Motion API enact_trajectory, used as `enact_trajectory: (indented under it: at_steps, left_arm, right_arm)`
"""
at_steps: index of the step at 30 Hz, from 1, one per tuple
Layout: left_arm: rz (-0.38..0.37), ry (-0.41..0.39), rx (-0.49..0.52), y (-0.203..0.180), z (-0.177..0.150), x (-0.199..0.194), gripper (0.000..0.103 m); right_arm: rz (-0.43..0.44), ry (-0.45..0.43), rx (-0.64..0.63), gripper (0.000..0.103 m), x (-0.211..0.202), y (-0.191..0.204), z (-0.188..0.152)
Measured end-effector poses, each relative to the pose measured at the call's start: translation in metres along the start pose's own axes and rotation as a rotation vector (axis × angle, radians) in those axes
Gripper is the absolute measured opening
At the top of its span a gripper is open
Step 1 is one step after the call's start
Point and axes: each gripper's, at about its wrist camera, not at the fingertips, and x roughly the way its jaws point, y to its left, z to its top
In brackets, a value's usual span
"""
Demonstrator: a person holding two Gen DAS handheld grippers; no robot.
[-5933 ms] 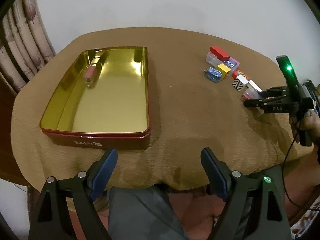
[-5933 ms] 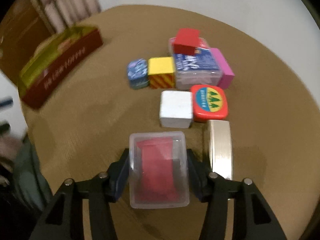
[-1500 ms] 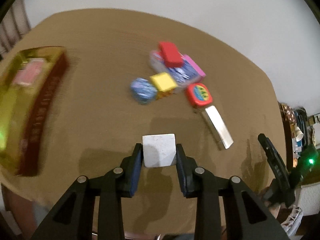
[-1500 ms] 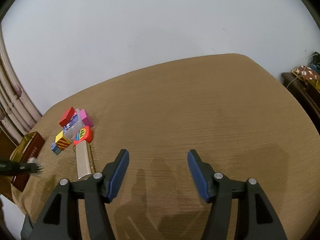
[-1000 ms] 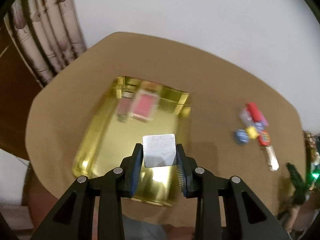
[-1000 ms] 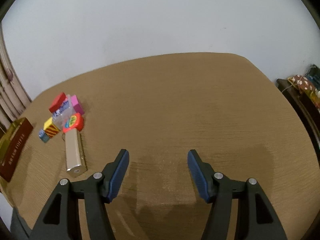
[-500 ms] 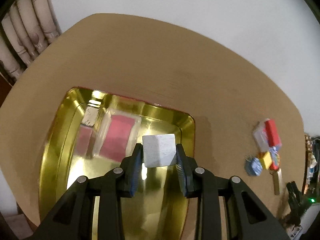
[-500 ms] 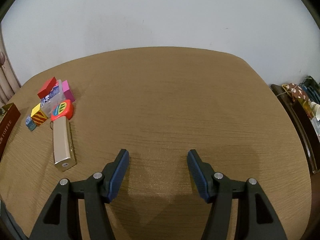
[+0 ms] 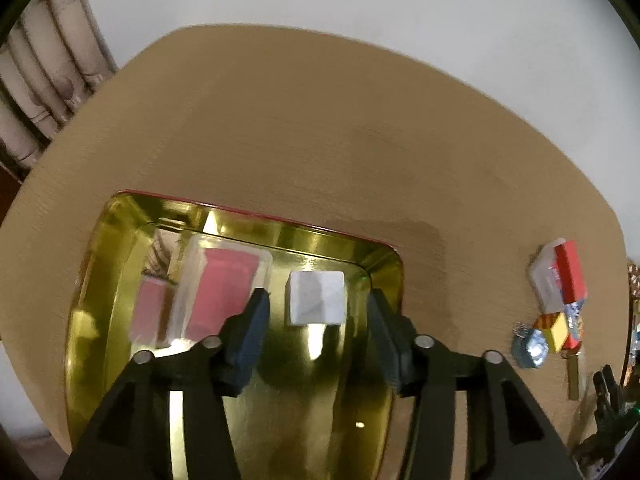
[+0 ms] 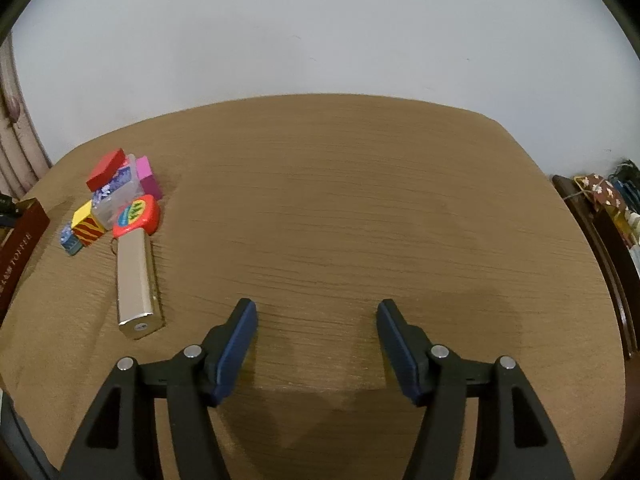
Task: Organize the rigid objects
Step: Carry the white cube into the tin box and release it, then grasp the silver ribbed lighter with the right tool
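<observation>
Jaws just sprung apart on the left gripper, clear of the white block resting in the gold tin beside the clear case (right gripper gaping, empty).

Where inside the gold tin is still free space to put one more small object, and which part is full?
The gold tin is crowded at its far left, where the clear case with the red card lies, with the white block right of it. The near half of the tin floor, under the left gripper, looks bare.
</observation>
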Motion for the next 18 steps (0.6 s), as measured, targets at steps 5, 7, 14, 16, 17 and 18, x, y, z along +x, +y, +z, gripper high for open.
enact_trajectory:
  at_steps: [5,7,14,16,17,18]
  left_arm:
    - [0.027,-0.149,0.020,0.000,-0.031,-0.061,0.059]
    - [0.026,-0.208,0.023,0.001,-0.056,-0.088,0.071]
    - [0.010,-0.300,0.059,0.001,-0.148,-0.130,0.078]
    - [0.024,-0.299,0.068,-0.002,-0.168,-0.129,0.078]
    - [0.035,-0.294,0.071,-0.002,-0.177,-0.130,0.078]
    - [0.039,-0.289,0.068,0.003,-0.189,-0.129,0.078]
  right_arm:
    - [0.156,-0.029,-0.056,0.065,-0.025,0.034,0.006]
    - [0.193,-0.017,-0.108,0.065,-0.029,0.052,0.011]
    - [0.255,0.096,-0.280,0.065,-0.019,0.105,0.031]
    - [0.249,0.149,-0.318,0.065,-0.008,0.114,0.036]
    - [0.243,0.180,-0.329,0.065,0.000,0.117,0.036]
    - [0.238,0.198,-0.334,0.065,0.005,0.119,0.036]
